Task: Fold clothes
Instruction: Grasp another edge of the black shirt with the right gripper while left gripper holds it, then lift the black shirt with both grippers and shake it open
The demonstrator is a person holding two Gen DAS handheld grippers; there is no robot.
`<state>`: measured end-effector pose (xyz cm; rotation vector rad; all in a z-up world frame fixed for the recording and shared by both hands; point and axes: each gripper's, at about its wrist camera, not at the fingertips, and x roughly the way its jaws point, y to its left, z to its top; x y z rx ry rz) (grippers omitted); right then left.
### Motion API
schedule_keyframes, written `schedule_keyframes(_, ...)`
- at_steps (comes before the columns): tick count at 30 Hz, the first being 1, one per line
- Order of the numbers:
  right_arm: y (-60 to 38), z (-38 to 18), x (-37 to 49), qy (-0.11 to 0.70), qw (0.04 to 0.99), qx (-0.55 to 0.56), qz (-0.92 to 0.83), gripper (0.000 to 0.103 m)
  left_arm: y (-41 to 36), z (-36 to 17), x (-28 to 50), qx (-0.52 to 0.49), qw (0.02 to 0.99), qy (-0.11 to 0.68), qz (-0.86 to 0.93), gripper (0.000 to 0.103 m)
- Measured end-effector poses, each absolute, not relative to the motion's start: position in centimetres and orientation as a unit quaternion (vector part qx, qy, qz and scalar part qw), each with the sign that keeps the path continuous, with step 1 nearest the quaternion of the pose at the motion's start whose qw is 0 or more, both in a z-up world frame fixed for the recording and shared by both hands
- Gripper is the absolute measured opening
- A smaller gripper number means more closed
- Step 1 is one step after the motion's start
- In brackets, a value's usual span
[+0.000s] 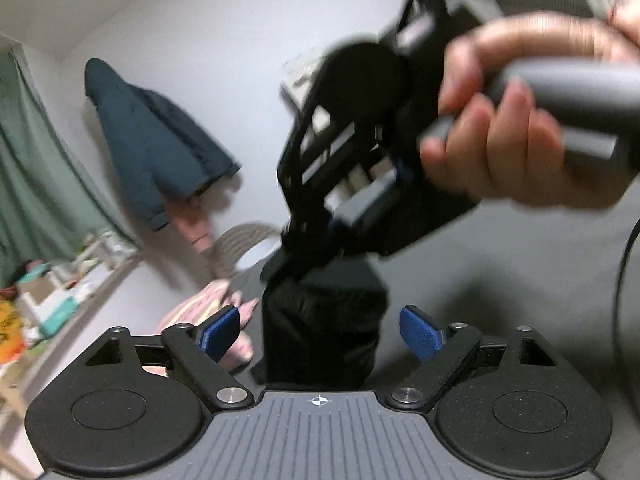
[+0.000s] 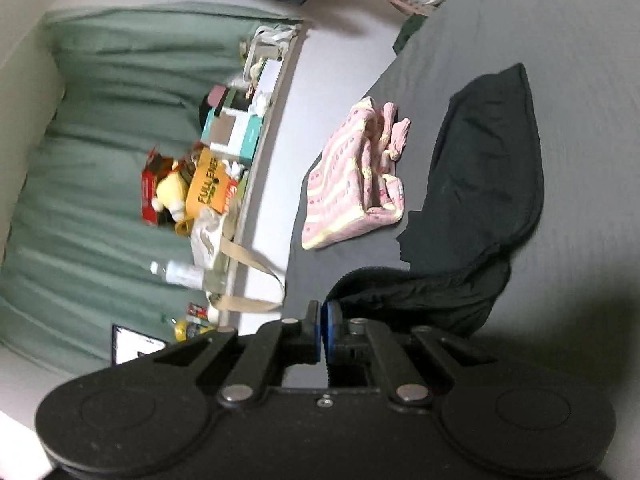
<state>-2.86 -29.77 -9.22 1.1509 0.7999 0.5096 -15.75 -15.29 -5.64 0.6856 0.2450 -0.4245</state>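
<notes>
Right tongs pinching dark cloth, left tongs spread wide.

The right gripper (image 2: 321, 330), low centre of its view, has its blue pads pressed together on an edge of the black fabric garment (image 2: 484, 184) lying on the grey bedsheet (image 2: 580, 60). The left gripper (image 1: 320, 334) gapes, empty, the garment hanging between its pads. A folded pink-and-yellow striped cloth (image 2: 352, 176) lies just left.

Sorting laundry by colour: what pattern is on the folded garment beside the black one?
Pink with pale yellow stripes and small dots, clearest in the right wrist view: folded garment.

One black garment (image 2: 484, 168), one pink striped garment (image 2: 354, 178), two grippers (image 1: 320, 338) (image 2: 321, 320).
</notes>
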Motion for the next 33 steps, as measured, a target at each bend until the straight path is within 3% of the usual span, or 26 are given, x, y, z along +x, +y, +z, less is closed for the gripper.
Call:
schedule_keyframes(3, -29.7, -9.4, -2.7, 0.362, 0.734, 0.527, 0.229, 0.004, -15.5, -5.6, -15.7, 0.341, 0.914, 0.119, -0.186, 0.051)
schedule_keyframes(8, -29.8, -9.3, -2.8, 0.360, 0.730, 0.533, 0.231, 0.004, -16.1, -5.6, -16.5, 0.367, 0.910, 0.079, -0.175, 0.048)
schedule_keyframes(10, -29.8, -9.3, -2.8, 0.360, 0.730, 0.532, 0.232, 0.004, -16.7, -5.4, -17.0, 0.375, 0.909, 0.061, -0.174, 0.041)
schedule_keyframes(11, -29.7, -9.3, -2.7, 0.361, 0.729, 0.533, 0.232, 0.004, -16.9, -5.4, -17.0, 0.376, 0.908, 0.062, -0.173, 0.035)
schedule_keyframes(13, -29.7, -9.4, -2.8, 0.361, 0.727, 0.535, 0.234, 0.004, -16.9, -5.4, -16.8, 0.372, 0.909, 0.073, -0.171, 0.011)
schedule_keyframes(14, -29.6, -9.4, -2.8, 0.361, 0.725, 0.537, 0.235, 0.004, -16.8, -5.3, -16.7, 0.366, 0.912, 0.081, -0.170, 0.008)
schedule_keyframes(21, -29.9, -9.3, -2.8, 0.358, 0.726, 0.538, 0.235, 0.007, -14.6, -3.8, -15.3, 0.325, 0.928, 0.112, -0.146, 0.004)
schedule_keyframes(23, -30.3, -9.2, -2.8, 0.360, 0.732, 0.534, 0.223, 0.013, -13.9, -3.5, -14.8, 0.326, 0.929, 0.117, -0.133, 0.004)
schedule_keyframes(25, -31.4, -8.9, -3.2, 0.354, 0.753, 0.522, 0.190, 0.034, -13.0, -3.3, -14.3, 0.326, 0.929, 0.128, -0.119, 0.004)
schedule_keyframes(30, -33.9, -7.3, -2.6, 0.342, 0.875, 0.340, 0.036, 0.038, -11.6, -3.3, -13.1, 0.319, 0.929, 0.159, -0.100, 0.004)
schedule_keyframes(33, -34.2, -7.5, -0.3, 0.355, 0.900, 0.252, 0.022, 0.037, -11.3, -3.3, -12.9, 0.321, 0.927, 0.168, -0.098, 0.004)
